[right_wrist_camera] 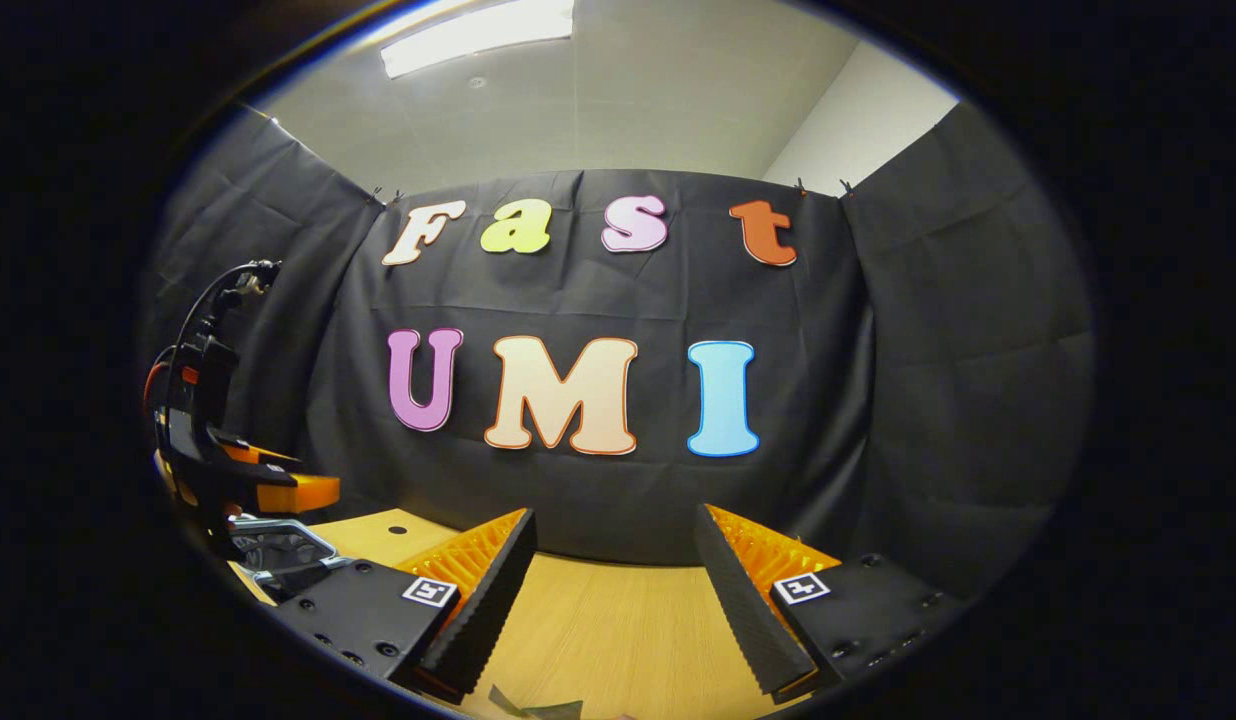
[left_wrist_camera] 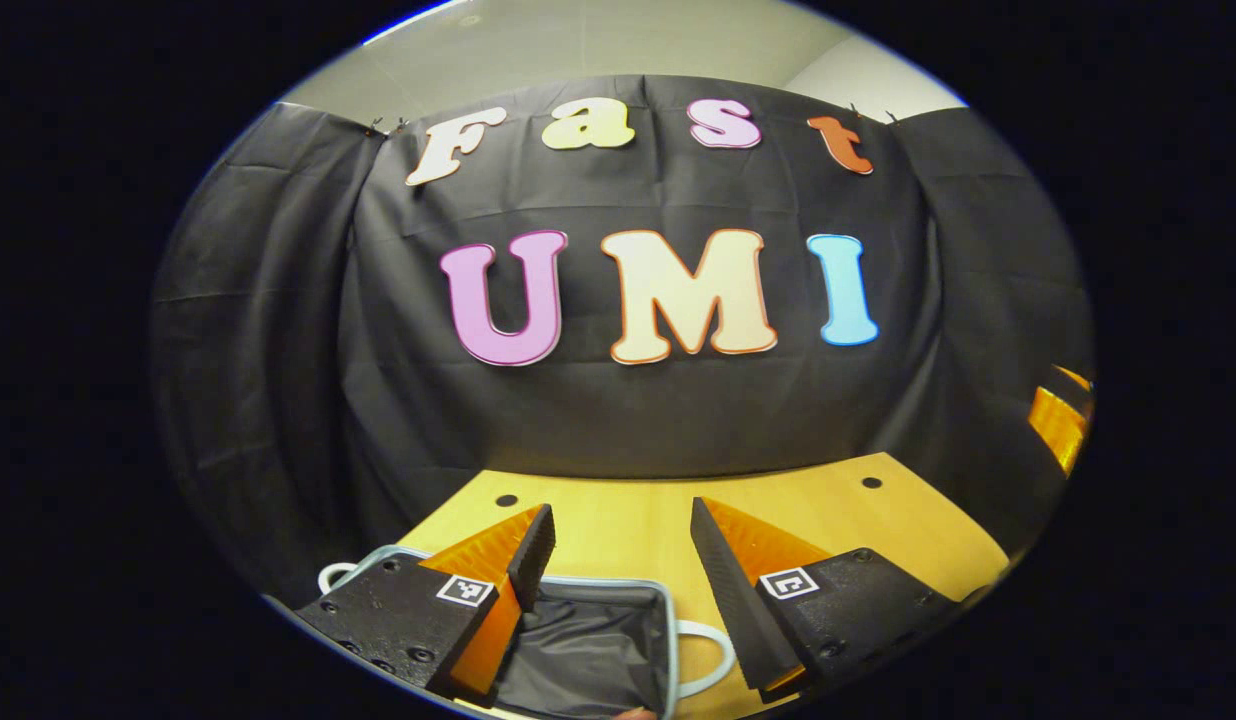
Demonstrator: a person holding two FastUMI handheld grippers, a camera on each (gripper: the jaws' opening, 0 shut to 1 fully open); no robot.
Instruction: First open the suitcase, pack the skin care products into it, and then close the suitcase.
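**Both claws raised over the bench, suitcase lying open below the left one**

The left claw (left_wrist_camera: 623, 560) hangs with its jaws wide and nothing between them. Just below it lies the suitcase (left_wrist_camera: 588, 650), its dark lining exposed and a pale rim and white loop handles visible, so the lid seems to be already open. It rests on the yellow bench (left_wrist_camera: 858, 520).

The right claw (right_wrist_camera: 613, 590) is likewise spread wide and empty above bare bench surface. In the right gripper view, the left claw appears far to the left, held above the suitcase's edge (right_wrist_camera: 278, 550).

No skin care product can be made out, so how much is packed cannot be judged. If packing is the step in hand, each claw should tip downward to find a product, close squarely on its body, and release it low inside the lining, clear of the rim.
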